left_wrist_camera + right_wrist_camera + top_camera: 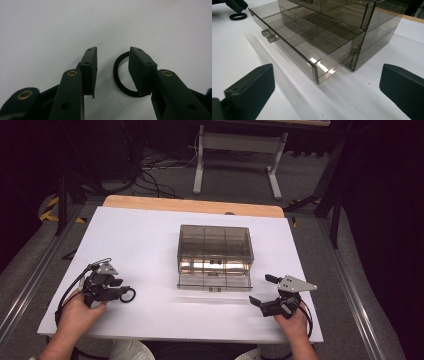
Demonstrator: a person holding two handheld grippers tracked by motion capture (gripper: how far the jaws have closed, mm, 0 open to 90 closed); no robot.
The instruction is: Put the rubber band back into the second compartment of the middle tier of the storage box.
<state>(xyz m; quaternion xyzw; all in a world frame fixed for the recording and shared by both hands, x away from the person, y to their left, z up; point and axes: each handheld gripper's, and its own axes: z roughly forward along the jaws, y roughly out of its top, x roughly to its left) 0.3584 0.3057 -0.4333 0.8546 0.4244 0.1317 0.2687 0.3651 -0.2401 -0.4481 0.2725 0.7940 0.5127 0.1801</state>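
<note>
1. Jaws of the left gripper (112, 72) stand narrowed but not clamped; a black ring (122, 75) lies flat on the desk (50, 30), its far side hidden behind the right-hand pad (140, 72), most of its loop in the gap between the pads.
2. No pad is seen pressing on the ring; the other pad (88, 71) stands clear of it.
3. Right gripper (327, 92) has its jaws wide and empty, with the organiser (352, 37) just ahead of them and its lower drawer (297, 45) pulled out.
4. Judged step: picking up the ring, likely for a drawer compartment.
5. Advice: shift the left gripper so one pad goes inside the loop and one outside, or both span the ring; lower the tips to the desk before closing; close slowly, since a thin flat ring may skate away.
6. Keep the right gripper clear of the drawer front.
7. Markings: no brand, label or legible writing found on any item.
</note>
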